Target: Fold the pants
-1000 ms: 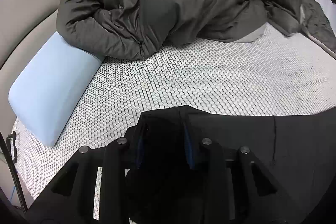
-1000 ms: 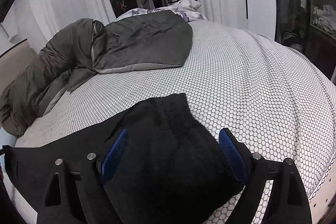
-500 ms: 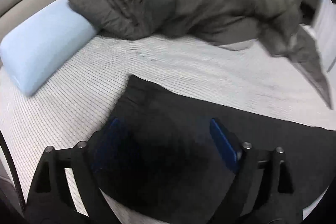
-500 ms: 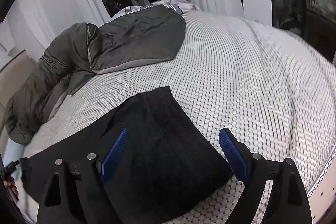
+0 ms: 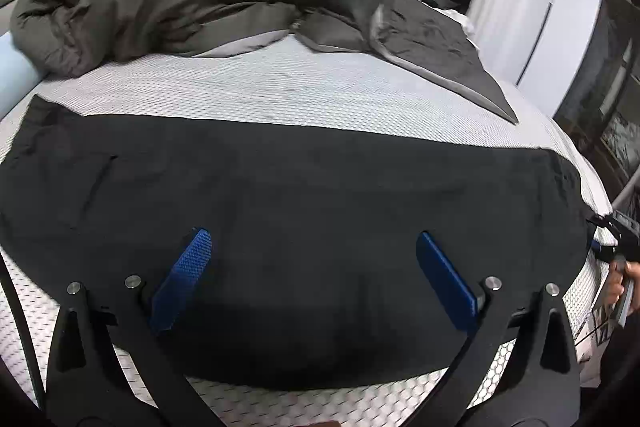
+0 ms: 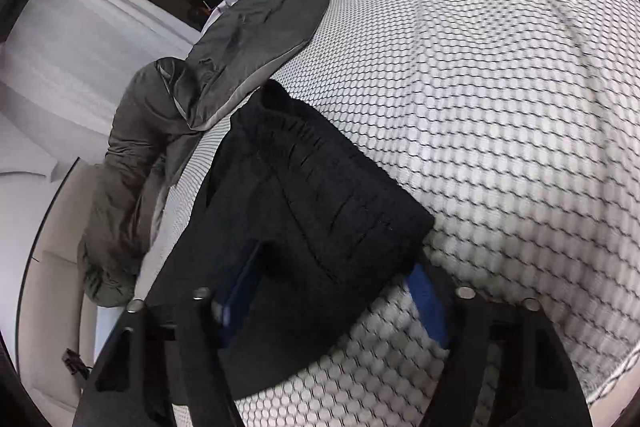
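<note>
Bed [image 5: 304, 87] bears pants [image 5: 288, 219] spread flat, 9 to 3 o'clock. Left fingers [image 5: 316, 279] just opened wide, dropped their end, hovering empty. Right fingers [image 6: 332, 303] were closing around the waistband, 3 o'clock; grip unclear. Next fold pending.

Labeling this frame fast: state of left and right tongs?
Left tongs: wide open above the black pants, just opened, holding nothing.
Right tongs: just been closing around the pants' waistband; grip cannot be told.
</note>
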`<state>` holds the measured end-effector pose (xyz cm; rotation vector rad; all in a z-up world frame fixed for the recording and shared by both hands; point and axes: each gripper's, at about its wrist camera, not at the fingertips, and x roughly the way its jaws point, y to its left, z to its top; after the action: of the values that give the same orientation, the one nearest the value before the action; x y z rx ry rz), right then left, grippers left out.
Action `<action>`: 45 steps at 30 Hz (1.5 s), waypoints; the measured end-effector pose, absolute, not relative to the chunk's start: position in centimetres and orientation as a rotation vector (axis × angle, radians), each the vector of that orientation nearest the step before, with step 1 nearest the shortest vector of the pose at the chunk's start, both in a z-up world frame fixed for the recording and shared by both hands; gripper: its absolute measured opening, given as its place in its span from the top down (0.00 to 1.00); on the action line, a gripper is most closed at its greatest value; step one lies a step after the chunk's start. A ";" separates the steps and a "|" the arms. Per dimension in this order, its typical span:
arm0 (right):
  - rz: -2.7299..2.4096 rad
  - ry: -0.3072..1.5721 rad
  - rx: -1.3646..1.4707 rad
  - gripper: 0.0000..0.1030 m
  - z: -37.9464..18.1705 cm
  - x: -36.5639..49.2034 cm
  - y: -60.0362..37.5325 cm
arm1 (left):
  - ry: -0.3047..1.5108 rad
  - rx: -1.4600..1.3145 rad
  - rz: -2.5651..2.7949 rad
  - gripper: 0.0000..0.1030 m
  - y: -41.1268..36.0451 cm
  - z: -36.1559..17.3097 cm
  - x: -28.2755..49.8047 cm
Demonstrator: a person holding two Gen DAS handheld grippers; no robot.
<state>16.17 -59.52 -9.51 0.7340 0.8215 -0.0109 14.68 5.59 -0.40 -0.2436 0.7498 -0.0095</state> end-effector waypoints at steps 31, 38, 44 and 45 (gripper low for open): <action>0.196 0.855 -0.233 0.15 -9.6 16.2 -36.2 | 0.913 0.077 -0.111 0.01 -7.9 -5.2 16.7; -0.174 0.866 -0.165 0.12 -9.2 16.1 -46.3 | 0.925 0.021 -0.136 0.01 -6.1 -5.9 16.2; -0.144 0.816 -0.069 0.11 -7.6 15.1 -47.2 | 0.925 0.029 -0.132 0.01 -5.5 -5.6 16.1; -0.105 0.789 -0.067 0.11 -7.0 14.6 -46.4 | 0.922 0.032 -0.131 0.01 -5.5 -5.2 15.9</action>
<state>14.60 -46.36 -7.05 -0.0674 0.7893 -0.1054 15.89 -5.49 -5.24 0.0316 0.9224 -0.1306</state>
